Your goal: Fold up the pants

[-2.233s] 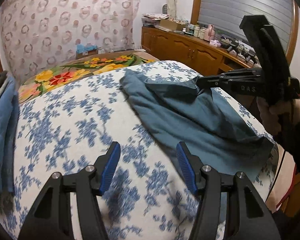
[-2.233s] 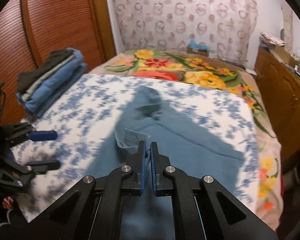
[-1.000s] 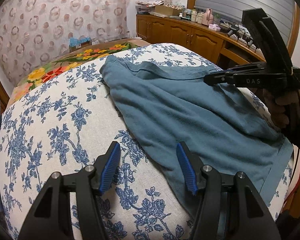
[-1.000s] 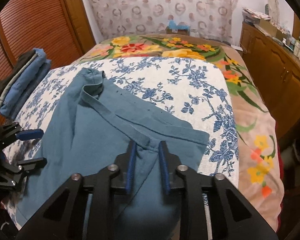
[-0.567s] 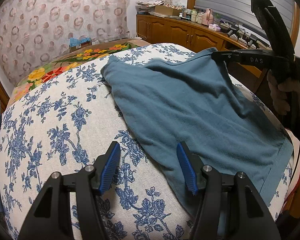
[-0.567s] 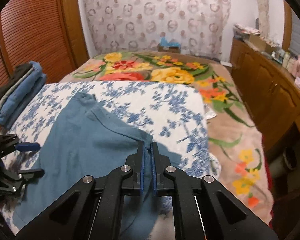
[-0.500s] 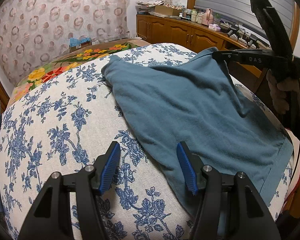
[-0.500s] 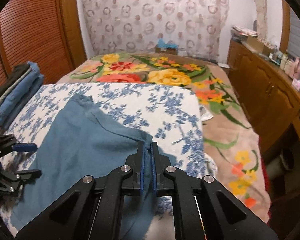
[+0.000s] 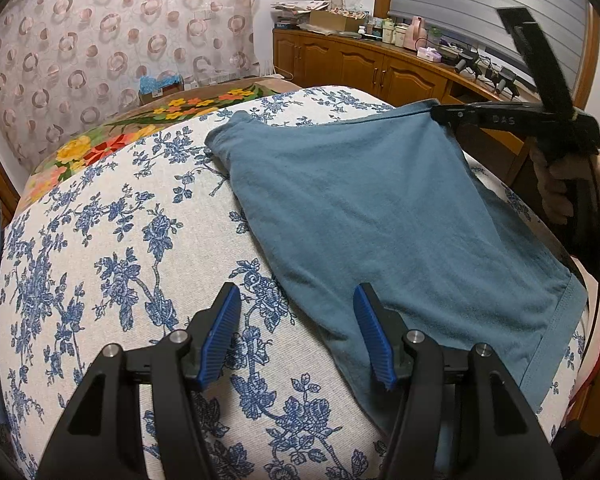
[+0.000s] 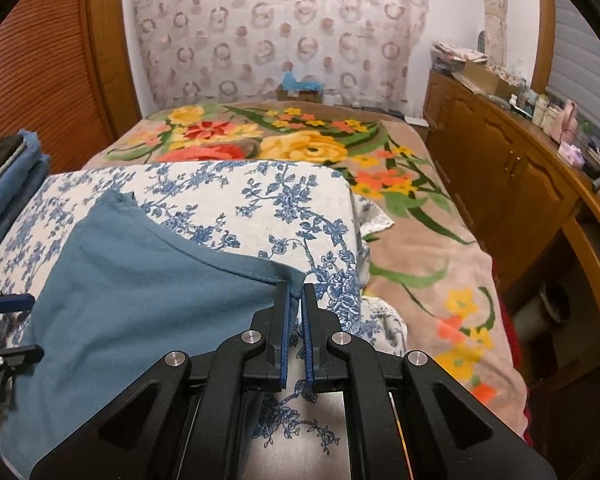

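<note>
The teal blue pants (image 9: 380, 216) lie spread on the blue-flowered white cloth (image 9: 112, 240) of the bed. My right gripper (image 10: 295, 292) is shut on a corner of the pants (image 10: 140, 296) and holds it lifted off the bed, pulled taut to the right. It also shows in the left wrist view (image 9: 440, 112) at the pants' far right corner. My left gripper (image 9: 296, 332) is open and empty, low over the bed. Its right finger (image 9: 370, 332) sits over the near edge of the pants.
A stack of folded clothes (image 10: 8, 176) lies at the bed's left side. A flowered blanket (image 10: 300, 140) covers the far part of the bed. A wooden cabinet (image 10: 512, 172) with clutter on top runs along the right. A wooden shutter door (image 10: 32, 56) stands at the left.
My right gripper let go of the pants, shut on a corner of them, then lifted it and pulled it right, stretching the cloth flatter. My left gripper has stayed open and still.
</note>
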